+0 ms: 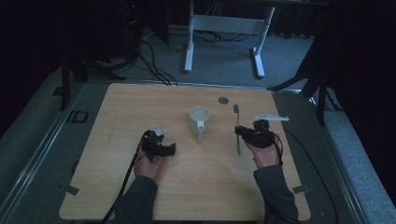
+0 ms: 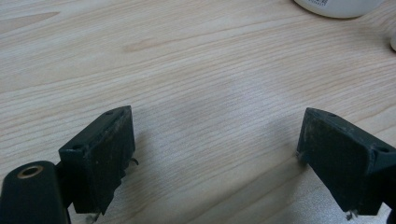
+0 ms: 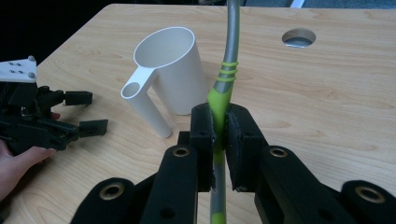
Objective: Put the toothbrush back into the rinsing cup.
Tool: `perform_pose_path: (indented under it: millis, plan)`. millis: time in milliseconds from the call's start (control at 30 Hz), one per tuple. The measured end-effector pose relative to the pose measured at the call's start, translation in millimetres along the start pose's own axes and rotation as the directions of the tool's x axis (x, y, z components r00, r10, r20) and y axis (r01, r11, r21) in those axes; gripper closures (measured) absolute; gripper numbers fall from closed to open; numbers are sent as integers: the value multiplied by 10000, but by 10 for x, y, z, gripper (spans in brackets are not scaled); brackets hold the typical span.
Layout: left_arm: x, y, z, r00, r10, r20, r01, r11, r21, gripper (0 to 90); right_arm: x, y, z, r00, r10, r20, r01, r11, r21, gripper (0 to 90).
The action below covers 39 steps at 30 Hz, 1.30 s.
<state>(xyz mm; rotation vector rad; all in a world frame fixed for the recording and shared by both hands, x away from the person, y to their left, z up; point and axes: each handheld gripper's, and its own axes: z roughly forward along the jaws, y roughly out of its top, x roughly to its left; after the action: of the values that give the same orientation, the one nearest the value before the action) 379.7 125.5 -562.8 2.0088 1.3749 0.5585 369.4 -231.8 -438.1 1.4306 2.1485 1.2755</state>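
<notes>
My right gripper [image 3: 219,135] clamps one slim green-grey plastic toothbrush [image 3: 223,88]; left gripper [image 2: 215,154] gapes empty over woodgrain, near one smooth white cup [image 3: 173,70].

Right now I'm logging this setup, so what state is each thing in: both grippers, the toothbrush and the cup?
left gripper: open, nothing between its jaws, low over the table.
right gripper: shut on the toothbrush.
toothbrush: clamped at its green grip, head end pointing away beyond the jaws.
cup: upright on the table, empty as far as its inside shows, hollow handle toward the person, untouched.
</notes>
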Motion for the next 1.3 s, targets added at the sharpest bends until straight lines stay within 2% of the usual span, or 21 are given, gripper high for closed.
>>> perform_pose_path:
  millis: [800, 1300]
  plan:
    - [-1, 0, 0, 10000, -6, 2, 6, 10000, -7, 115, 99, 105, 25, 9999, -25, -128, 18, 9982, -592, 818]
    - [0, 0, 0, 10000, -2, 2, 2, 10000, -6, 115, 136, 136, 84, 9999, -36, -162, 24, 9974, -725, 818]
